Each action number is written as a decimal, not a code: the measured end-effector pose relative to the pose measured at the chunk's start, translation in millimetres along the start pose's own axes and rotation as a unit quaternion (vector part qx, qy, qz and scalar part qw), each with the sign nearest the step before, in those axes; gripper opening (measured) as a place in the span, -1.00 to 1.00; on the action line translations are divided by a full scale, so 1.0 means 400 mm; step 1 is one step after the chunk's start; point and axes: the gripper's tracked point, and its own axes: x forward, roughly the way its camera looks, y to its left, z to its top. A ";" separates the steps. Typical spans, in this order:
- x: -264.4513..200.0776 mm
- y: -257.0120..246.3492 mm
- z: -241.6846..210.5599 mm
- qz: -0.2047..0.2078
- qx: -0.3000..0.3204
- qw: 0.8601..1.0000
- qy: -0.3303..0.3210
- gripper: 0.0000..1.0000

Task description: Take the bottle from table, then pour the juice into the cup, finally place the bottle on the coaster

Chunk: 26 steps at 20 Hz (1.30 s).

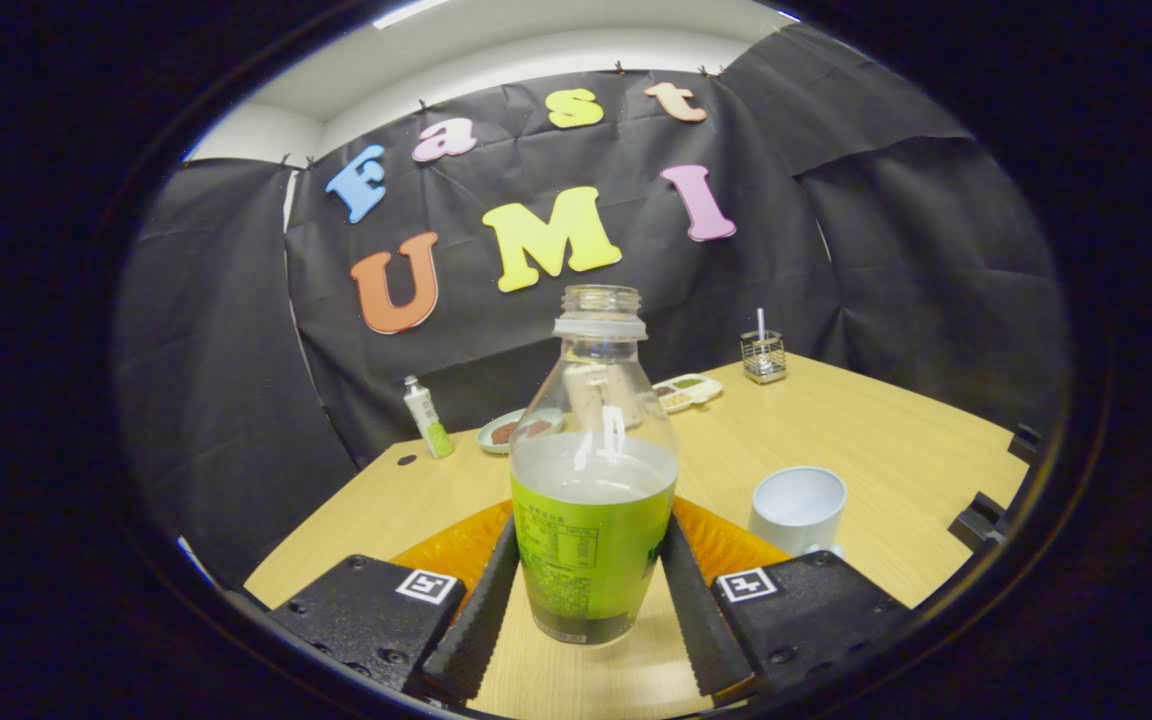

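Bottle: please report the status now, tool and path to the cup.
Tool shut on bottle, cap off, upright. Cup beside it, ahead to the right. Nothing between them.

Mount: on the hand-held gripper (591, 610), looking forward along its two fingers.
Height: low, just above the worktop (876, 440).
Facing: the booth's black cloth wall beyond.
Nearness: bottle (591, 500) close, between the fingers.
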 end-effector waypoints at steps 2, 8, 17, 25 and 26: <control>0.005 -0.013 0.005 0.004 0.022 1.000 0.008 0.60; 0.025 -0.013 0.020 0.071 0.154 0.985 0.031 0.59; 0.051 -0.017 0.029 0.129 0.324 0.936 0.055 0.56; 0.048 -0.010 0.056 0.166 0.448 0.877 0.057 0.55; 0.048 -0.009 0.061 0.169 0.462 0.868 0.058 0.55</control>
